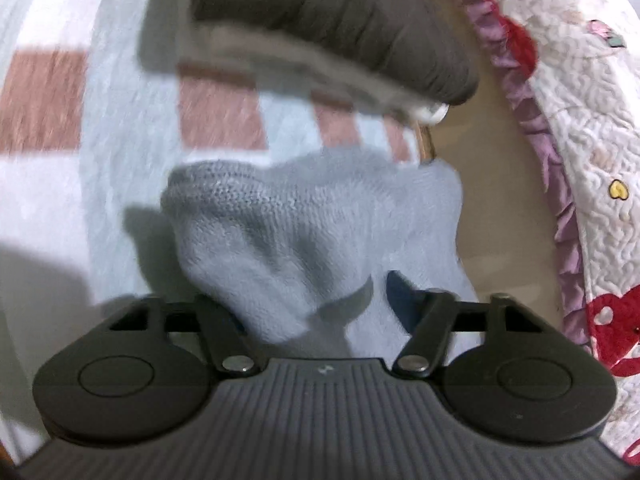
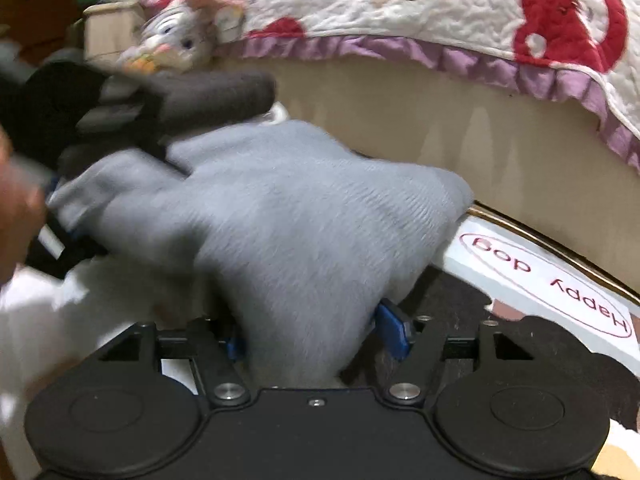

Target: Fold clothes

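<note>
**Two grippers on one grey sock**

Both grippers hold our soft grey knitted sock (image 2: 280,216). Our left gripper (image 1: 316,312) has one end bunched between its jaws. Our right gripper (image 2: 316,340) has its blue pads (image 2: 394,330) wide apart with sock cloth between them; we cannot tell if they pinch it. Beneath lies the pale blue and pink checked blanket (image 1: 120,128), and the white quilt with red patches (image 2: 400,8) is behind. We think we are mid-fold. Next, bring both ends together and lay them flat.

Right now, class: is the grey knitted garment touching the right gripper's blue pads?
Touching. The right wrist view shows the grey knitted garment running down between the right gripper fingers, its cloth against the blue pads.
</note>
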`<state>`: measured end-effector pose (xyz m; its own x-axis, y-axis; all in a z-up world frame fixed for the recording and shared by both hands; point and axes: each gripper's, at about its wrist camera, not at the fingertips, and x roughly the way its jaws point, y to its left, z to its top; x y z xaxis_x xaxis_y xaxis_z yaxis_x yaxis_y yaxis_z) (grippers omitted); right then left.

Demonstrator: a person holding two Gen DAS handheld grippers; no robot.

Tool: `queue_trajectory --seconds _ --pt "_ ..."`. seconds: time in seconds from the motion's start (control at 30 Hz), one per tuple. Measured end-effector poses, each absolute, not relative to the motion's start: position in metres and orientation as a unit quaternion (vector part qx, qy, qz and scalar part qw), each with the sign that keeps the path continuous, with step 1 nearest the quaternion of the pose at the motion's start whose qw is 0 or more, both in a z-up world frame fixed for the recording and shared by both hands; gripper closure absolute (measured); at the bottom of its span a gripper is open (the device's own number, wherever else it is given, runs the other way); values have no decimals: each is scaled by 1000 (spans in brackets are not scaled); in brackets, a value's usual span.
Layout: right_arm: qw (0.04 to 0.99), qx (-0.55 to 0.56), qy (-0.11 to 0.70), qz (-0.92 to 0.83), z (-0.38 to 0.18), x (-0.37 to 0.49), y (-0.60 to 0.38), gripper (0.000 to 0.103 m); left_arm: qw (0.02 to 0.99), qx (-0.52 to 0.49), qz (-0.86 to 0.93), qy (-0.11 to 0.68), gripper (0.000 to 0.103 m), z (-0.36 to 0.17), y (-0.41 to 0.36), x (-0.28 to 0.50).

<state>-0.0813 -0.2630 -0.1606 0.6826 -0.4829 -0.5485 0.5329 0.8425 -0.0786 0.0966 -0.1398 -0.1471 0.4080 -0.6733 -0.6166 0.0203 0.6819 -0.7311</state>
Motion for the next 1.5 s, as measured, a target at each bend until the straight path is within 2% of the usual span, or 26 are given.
queue_trajectory --seconds 0.03,0.07,0.13,0.23,0.3,0.47,0.53,0.63,0.77,0.8,0.87,0.93,1.07,1.13,1.2,1.3,1.4,1.5 --pt "918 46 278 -279 -157 -80 -265 39 787 -304 -242 479 89 -138 -145 97" --pt "922 33 274 -273 -153 -81 -264 44 809 -257 -265 456 90 -125 -154 97" --pt "923 -19 273 -271 -146 -85 -257 66 853 -153 -303 396 91 -95 -173 93" --pt "915 -87 280 -277 -130 -91 -247 77 868 -91 -374 313 91 -61 -185 87" --pt "907 -113 289 -286 -120 -94 -242 78 869 -78 -381 305 90 -65 -185 88" --pt "885 -120 369 -256 -147 -83 -234 77 850 -76 -292 433 87 -124 -182 117" --pt "877 -135 383 -257 -159 -80 -227 74 843 -89 -266 459 79 -136 -179 125" --pt "868 -167 392 -256 -166 -77 -220 73 861 -21 -255 440 74 -132 -190 118" --pt "876 -128 411 -218 -145 -83 -226 65 881 56 -255 395 76 -124 -203 108" --pt "880 -108 417 -202 -135 -86 -228 63 885 66 -257 383 76 -120 -205 105" --pt "908 7 398 -132 -99 -104 -244 59 889 62 -261 371 77 -109 -203 104" --pt "921 58 362 -130 -88 -109 -262 56 890 52 -267 367 77 -101 -200 106" --pt "936 157 289 -124 -67 -119 -297 52 862 94 -276 416 70 -110 -205 113" --pt "933 116 307 -149 -81 -98 -292 52 847 120 -282 435 70 -115 -210 114" --pt "930 61 321 -168 -94 -76 -283 52 851 136 -280 423 69 -105 -209 110" --pt "921 -24 351 -167 -125 -60 -266 52 888 120 -280 345 69 -69 -195 94" --pt "920 -18 346 -183 -145 -61 -266 51 908 91 -312 264 68 -44 -184 78" --pt "925 2 333 -186 -148 -62 -269 51 888 80 -364 268 61 -53 -196 80"
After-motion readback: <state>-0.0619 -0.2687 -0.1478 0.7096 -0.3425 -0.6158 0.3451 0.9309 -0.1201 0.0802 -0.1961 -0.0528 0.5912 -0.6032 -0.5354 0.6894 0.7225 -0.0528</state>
